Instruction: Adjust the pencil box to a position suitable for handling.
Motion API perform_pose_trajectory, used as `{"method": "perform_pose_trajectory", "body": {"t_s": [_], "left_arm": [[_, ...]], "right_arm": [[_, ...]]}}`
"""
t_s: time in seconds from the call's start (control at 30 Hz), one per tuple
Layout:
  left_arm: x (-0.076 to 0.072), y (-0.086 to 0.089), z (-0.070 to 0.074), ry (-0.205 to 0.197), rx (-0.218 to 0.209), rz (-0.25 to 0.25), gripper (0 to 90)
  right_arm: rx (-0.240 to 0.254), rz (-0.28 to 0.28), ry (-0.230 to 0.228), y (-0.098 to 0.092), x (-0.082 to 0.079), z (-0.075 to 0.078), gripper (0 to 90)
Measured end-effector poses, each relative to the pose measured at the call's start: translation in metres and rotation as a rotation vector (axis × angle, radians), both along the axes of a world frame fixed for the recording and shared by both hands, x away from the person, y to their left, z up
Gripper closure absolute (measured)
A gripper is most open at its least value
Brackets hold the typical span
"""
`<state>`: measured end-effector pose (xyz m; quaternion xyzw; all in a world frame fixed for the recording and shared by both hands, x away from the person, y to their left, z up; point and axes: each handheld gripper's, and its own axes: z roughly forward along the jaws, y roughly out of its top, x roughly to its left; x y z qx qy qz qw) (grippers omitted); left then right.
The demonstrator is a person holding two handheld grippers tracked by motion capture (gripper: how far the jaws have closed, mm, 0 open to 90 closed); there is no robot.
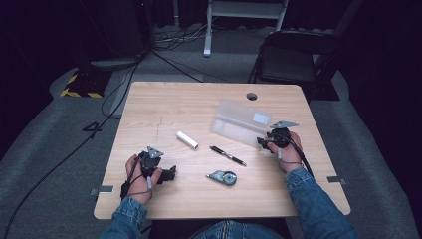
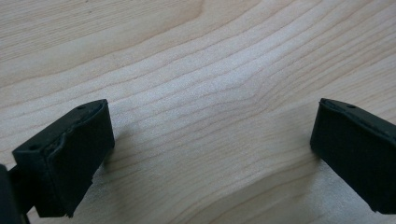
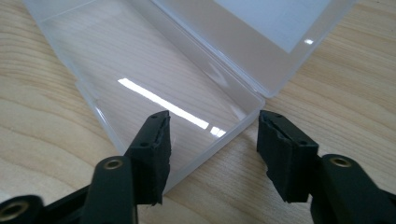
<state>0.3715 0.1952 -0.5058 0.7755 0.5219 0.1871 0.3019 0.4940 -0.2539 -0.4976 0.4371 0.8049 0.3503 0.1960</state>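
Hands came in from six o'clock, one gripper in each. At about eight o'clock on the wooden table (image 1: 164,104) the left gripper (image 1: 171,174) lay low on the board, its jaws spread wide with only bare wood between them. A white tube (image 1: 187,140) lay near the middle, a black pen (image 1: 227,156) just past it toward four o'clock, and a small tape dispenser (image 1: 222,177) at about six. At three o'clock sat the clear plastic case (image 1: 241,122), lid thrown open and flat. The right gripper (image 1: 261,143) was at the case's near corner, its jaws roughly half open and astride the tray's end wall (image 3: 219,149), one jaw inside the tray, the other outside on the wood; the pads were not yet pressing on it.
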Motion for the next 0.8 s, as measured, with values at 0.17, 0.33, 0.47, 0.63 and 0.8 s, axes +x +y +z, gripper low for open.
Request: {"method": "perform_pose_trajectory", "body": {"t_s": [0.17, 0.33, 0.47, 0.63, 0.8], "left_arm": [[-0.0001, -0.0001, 0.0000, 0.001, -0.001, 0.001, 0.0], [0.0001, 0.0000, 0.0000, 0.000, -0.001, -0.001, 0.0], [0.0004, 0.0002, -0.0001, -0.002, 0.000, -0.004, 0.0], [0.0004, 0.0001, -0.0001, -0.001, 0.000, -0.004, 0.0], [0.0004, 0.0001, -0.0001, -0.001, -0.001, -0.003, 0.0]], "right_arm": [[-0.033, 0.060, -0.008, 0.0004, -0.0023, 0.0021, 48.5], [-0.064, 0.129, -0.008, -0.0020, -0.0041, 0.0043, 51.0], [-0.068, 0.179, -0.008, -0.0033, -0.0047, 0.0047, 51.9], [-0.065, 0.220, -0.006, -0.0030, -0.0059, 0.0048, 53.1], [-0.072, 0.252, -0.005, -0.0021, -0.0084, 0.0055, 53.5]]}}
